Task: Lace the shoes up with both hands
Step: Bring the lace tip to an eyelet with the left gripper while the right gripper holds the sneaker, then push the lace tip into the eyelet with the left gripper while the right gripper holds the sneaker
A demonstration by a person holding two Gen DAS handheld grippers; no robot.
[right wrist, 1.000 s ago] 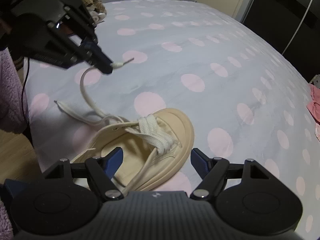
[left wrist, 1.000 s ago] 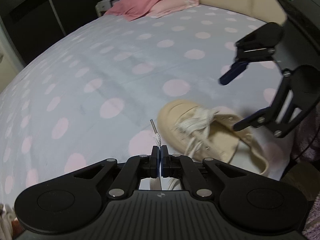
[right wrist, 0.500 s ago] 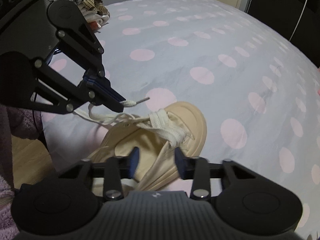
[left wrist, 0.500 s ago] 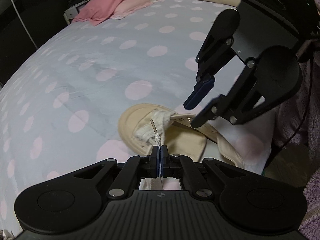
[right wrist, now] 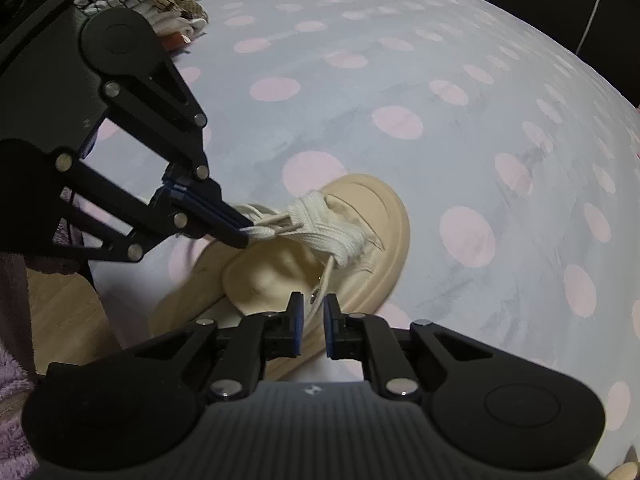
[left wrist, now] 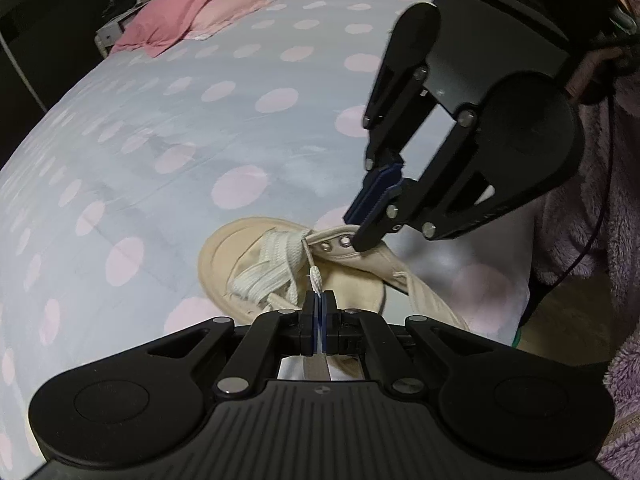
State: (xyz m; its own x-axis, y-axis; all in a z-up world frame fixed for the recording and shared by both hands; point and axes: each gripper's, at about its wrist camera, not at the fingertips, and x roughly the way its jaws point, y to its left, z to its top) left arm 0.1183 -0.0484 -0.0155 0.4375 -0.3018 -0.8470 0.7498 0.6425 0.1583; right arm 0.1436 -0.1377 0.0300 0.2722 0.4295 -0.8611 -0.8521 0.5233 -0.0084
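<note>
A beige canvas shoe (left wrist: 248,248) (right wrist: 360,216) lies on the bed, toe pointing away, with a white lace (left wrist: 276,264) (right wrist: 332,228) crossed over its front. My left gripper (left wrist: 319,300) (right wrist: 244,236) is shut on the lace end, whose stiff tip (left wrist: 307,249) (right wrist: 288,227) sticks out just above the tongue. My right gripper (right wrist: 312,308) (left wrist: 362,232) is shut on the shoe's eyelet flap (left wrist: 340,242) (right wrist: 318,294), gripping the canvas edge beside the metal eyelets.
The bed has a pale grey cover with pink dots (left wrist: 200,128). Pink pillows (left wrist: 188,12) lie at the far end. A pile of folded clothes (right wrist: 160,8) sits at the bed's corner. Wooden floor (right wrist: 60,320) shows beside the bed edge near the shoe.
My right gripper closed from wide open onto the shoe's eyelet flap. My left gripper brought the lace tip down and closer to the shoe's lacing.
</note>
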